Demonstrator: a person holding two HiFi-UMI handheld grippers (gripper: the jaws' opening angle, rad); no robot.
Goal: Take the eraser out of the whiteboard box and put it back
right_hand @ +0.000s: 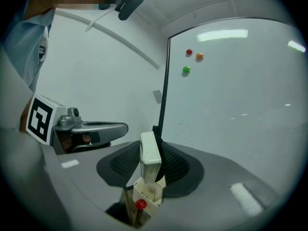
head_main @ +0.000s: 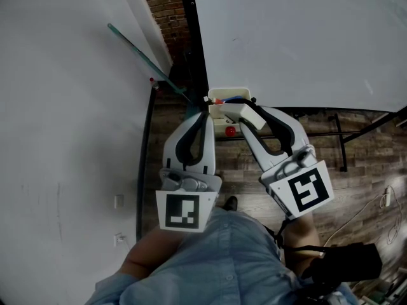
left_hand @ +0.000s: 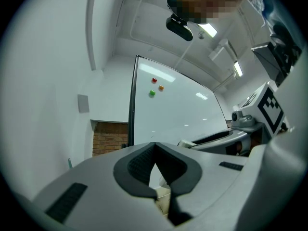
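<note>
A white eraser point(head_main: 243, 112) is clamped upright between the pads of my right gripper point(head_main: 247, 110), just above the small cream whiteboard box point(head_main: 224, 95). In the right gripper view the eraser point(right_hand: 149, 154) stands over the open box point(right_hand: 146, 195), which has a red round knob point(right_hand: 140, 204) on its front. My left gripper point(head_main: 205, 114) is beside the box's left edge, its fingertips touching with nothing held. Seen from the left gripper view, my left gripper point(left_hand: 154, 145) has its tips together, and a corner of the box point(left_hand: 163, 196) shows through the gap below them.
The whiteboard point(head_main: 305, 37) stands ahead with red point(right_hand: 189, 52), orange point(right_hand: 199, 56) and green point(right_hand: 186, 70) magnets on it. A white wall point(head_main: 63, 107) is on the left and a brick strip point(head_main: 162, 8) behind. Black stand legs point(head_main: 340, 138) and cables point(head_main: 375, 202) lie on the wooden floor.
</note>
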